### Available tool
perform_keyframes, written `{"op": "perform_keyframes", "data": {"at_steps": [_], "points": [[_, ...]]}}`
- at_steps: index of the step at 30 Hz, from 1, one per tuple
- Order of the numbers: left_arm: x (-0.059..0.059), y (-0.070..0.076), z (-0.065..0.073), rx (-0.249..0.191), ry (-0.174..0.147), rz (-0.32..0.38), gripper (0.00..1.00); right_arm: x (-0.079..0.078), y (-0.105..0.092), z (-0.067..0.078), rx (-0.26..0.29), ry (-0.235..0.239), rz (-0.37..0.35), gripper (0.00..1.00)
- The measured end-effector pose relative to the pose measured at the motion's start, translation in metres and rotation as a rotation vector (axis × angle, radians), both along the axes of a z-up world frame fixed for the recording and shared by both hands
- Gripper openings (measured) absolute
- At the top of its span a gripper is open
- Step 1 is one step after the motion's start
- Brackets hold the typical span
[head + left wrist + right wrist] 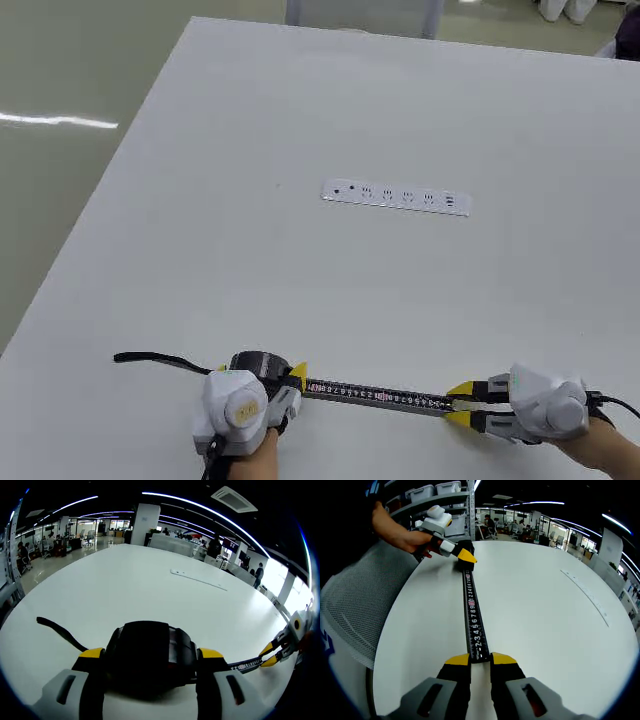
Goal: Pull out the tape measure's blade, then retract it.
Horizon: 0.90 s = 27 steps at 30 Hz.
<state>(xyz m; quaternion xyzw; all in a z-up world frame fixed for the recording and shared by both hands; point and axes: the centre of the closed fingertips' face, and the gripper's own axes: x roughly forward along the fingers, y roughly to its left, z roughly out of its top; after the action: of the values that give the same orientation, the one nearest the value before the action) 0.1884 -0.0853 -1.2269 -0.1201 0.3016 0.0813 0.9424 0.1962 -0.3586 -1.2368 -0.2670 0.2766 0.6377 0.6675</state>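
Jaws of our left gripper (151,654) clamped the black tape measure (149,642), jaws of our right gripper (474,659) pinched the blade (471,611) by its end, and, stretched across the white table (400,100) between them, it looked pulled out, so we judged only retraction remained.

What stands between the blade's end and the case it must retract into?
Nothing visible: the blade runs free over the table from the right gripper to the case in the left gripper.
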Motion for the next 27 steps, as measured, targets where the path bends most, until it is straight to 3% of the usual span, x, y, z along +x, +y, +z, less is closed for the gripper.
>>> {"op": "perform_keyframes", "data": {"at_steps": [3,9,14,27], "points": [[-0.0002,0.0004,0.0009,-0.006,-0.004,0.016,0.72,0.0002,-0.0005,-0.0008,0.0,0.0,-0.002,0.12],[0.002,0.0031,0.0029,-0.06,-0.004,0.084,0.71,-0.0001,0.0002,-0.0001,0.0,0.003,-0.006,0.12],[0.0004,0.0021,0.0028,-0.047,-0.005,0.073,0.71,0.0004,-0.0001,-0.0007,0.0,0.006,-0.015,0.13],[0.0,0.0026,0.0022,-0.06,-0.012,0.084,0.7,0.0,-0.0004,0.0,-0.003,0.004,-0.013,0.12]]}}
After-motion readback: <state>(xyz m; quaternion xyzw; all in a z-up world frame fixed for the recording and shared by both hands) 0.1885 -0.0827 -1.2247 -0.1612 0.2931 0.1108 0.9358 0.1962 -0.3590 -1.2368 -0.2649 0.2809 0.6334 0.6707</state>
